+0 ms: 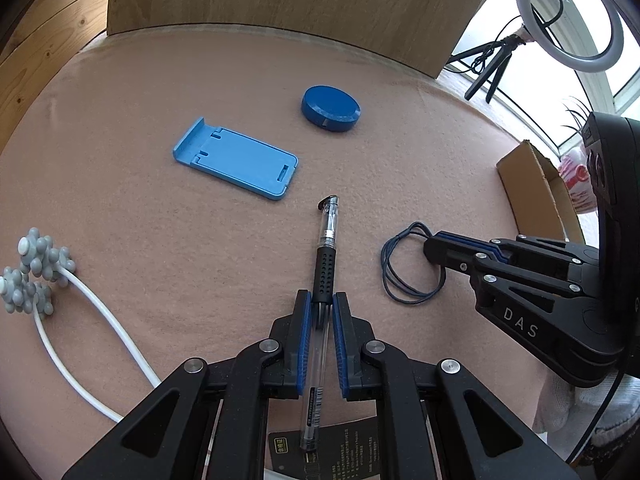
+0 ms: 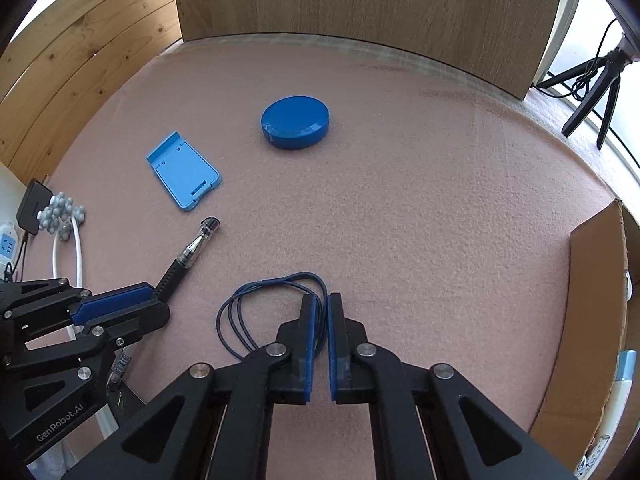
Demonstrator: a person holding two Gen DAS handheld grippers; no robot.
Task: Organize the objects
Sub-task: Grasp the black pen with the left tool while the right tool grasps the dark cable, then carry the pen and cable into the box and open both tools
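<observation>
My left gripper (image 1: 321,300) is shut on a clear gel pen (image 1: 325,256) with a black grip, holding it at the grip with its capped tip pointing away; the pen (image 2: 188,254) also shows in the right wrist view. My right gripper (image 2: 321,300) is shut on a loop of thin dark blue cord (image 2: 256,304) lying on the pink felt; the cord (image 1: 404,268) also shows in the left wrist view. A light blue phone stand (image 1: 236,158) lies flat and a round dark blue case (image 1: 330,108) sits beyond it.
A white massager with grey knobbed balls (image 1: 36,272) lies at the left. An open cardboard box (image 2: 592,312) stands at the right edge. A wooden board (image 2: 360,0) backs the felt mat (image 2: 440,200). A ring light on a tripod (image 1: 568,16) stands far right.
</observation>
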